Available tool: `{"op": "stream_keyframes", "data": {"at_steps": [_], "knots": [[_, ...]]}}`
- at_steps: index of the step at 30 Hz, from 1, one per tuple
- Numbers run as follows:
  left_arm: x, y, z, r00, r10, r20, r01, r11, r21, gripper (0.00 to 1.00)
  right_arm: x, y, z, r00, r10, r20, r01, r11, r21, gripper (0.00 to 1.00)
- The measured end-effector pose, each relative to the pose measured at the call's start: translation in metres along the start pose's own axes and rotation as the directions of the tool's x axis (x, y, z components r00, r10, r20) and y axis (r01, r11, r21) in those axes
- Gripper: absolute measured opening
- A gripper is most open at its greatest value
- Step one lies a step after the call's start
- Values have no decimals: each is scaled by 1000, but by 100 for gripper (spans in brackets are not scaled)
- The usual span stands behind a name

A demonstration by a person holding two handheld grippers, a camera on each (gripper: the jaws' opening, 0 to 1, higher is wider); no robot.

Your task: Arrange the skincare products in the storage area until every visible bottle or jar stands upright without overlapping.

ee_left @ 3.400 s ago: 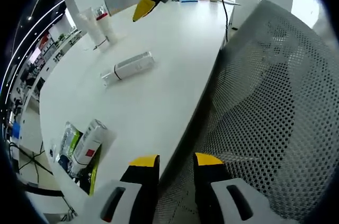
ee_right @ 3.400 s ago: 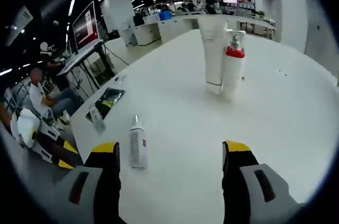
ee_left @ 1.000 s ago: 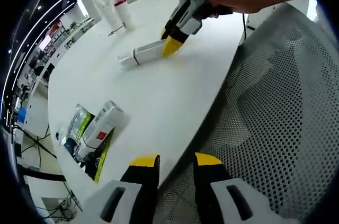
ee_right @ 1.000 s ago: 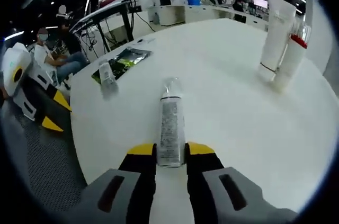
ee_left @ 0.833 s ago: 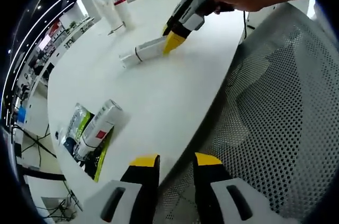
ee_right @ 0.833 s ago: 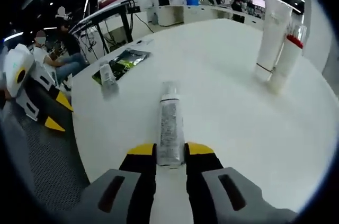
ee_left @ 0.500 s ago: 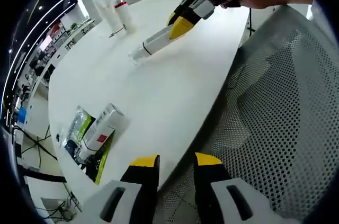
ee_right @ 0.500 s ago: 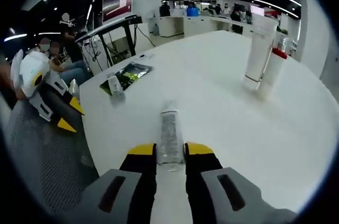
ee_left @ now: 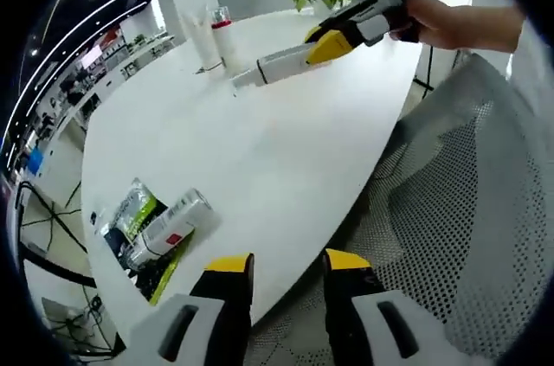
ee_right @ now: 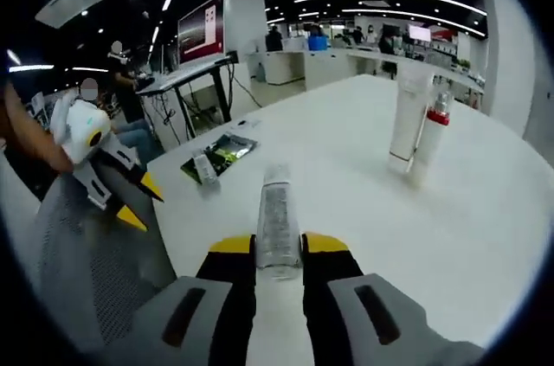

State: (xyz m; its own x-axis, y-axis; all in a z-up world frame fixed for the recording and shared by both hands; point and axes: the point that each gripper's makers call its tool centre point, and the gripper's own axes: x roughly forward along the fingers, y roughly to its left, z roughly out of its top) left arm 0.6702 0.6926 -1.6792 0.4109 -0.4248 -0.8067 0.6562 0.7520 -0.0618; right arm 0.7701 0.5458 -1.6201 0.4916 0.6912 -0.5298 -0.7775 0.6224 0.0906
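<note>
Fingers (ee_right: 227, 255) grip bottle (ee_right: 277, 226) lengthwise, seemingly level.

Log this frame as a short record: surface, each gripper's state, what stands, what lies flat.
surface: white table
right gripper: shut on clear bottle, held above the table
left gripper: nearly closed, holding nothing, off the table edge over a mesh chair
standing: white tube and red-collared bottle, side by side
lying: small bottle on a green packet
</note>
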Motion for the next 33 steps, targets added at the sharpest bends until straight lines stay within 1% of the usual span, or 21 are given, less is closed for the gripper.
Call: {"op": "stream_keyframes", "data": {"at_steps": [3,4,8,10,13,14,15,16,17,18,19,20,22,23,24,26,27,29,31,32,33], "knots": [[-2,-6,25,995,-10,104,20,995,-102,34,-10,6,15,998,-4,57,4,1000,-6,16],[-4,-13,38,988,-35,153,59,985,-159,34,-14,7,20,997,-10,78,10,1000,-1,16],[-7,-22,63,960,-74,271,136,967,-217,34,-26,16,32,990,-12,139,10,1000,19,16],[-12,-23,76,938,-79,338,180,943,-279,34,-30,20,36,988,-16,150,17,1000,-6,17],[-23,-25,96,883,-88,460,297,864,-406,34,-34,25,41,986,-14,167,19,999,-29,17],[-27,-25,103,851,-91,517,364,812,-457,35,-35,27,42,984,-13,175,19,999,-34,17],[-34,-30,111,806,-124,579,456,753,-474,36,-36,31,42,984,-11,180,19,999,-43,17],[-38,-31,115,782,-131,609,493,729,-475,36,-36,33,42,983,-13,182,24,998,-59,17],[-45,-32,122,750,-142,646,526,720,-452,36,-37,36,42,983,-11,182,24,998,-65,17],[-50,-28,128,722,-117,682,550,696,-463,36,-37,39,42,983,-7,185,19,998,-64,17],[-55,-25,134,688,-102,718,589,657,-471,36,-38,41,43,982,-4,189,18,997,-70,17],[-60,-21,138,655,-78,751,636,593,-494,38,-38,44,44,982,-1,190,19,995,-98,17],[-63,-14,139,621,-28,783,667,543,-510,39,-40,50,46,981,12,192,12,993,-121,17],[-63,-15,139,619,-26,785,674,530,-515,39,-40,51,47,981,11,193,15,991,-134,17],[-60,-18,136,627,-43,778,671,539,-510,41,-42,54,50,980,9,196,20,989,-148,17],[-56,-25,137,643,-71,763,671,533,-516,51,-45,59,55,977,13,211,21,987,-158,17],[-55,-28,139,643,-79,762,681,514,-521,57,-46,61,56,976,12,216,27,985,-172,17],[-55,-29,141,636,-82,768,691,505,-518,68,-47,66,59,975,16,222,26,983,-184,17],[-57,-30,143,623,-85,778,701,502,-506,69,-46,69,61,973,18,229,28,981,-193,17],[-57,-30,144,617,-86,782,708,493,-505,69,-46,72,61,973,19,232,28,979,-200,17],[-57,-30,145,605,-85,792,726,466,-505,69,-46,74,61,973,21,232,29,978,-209,17]]}}
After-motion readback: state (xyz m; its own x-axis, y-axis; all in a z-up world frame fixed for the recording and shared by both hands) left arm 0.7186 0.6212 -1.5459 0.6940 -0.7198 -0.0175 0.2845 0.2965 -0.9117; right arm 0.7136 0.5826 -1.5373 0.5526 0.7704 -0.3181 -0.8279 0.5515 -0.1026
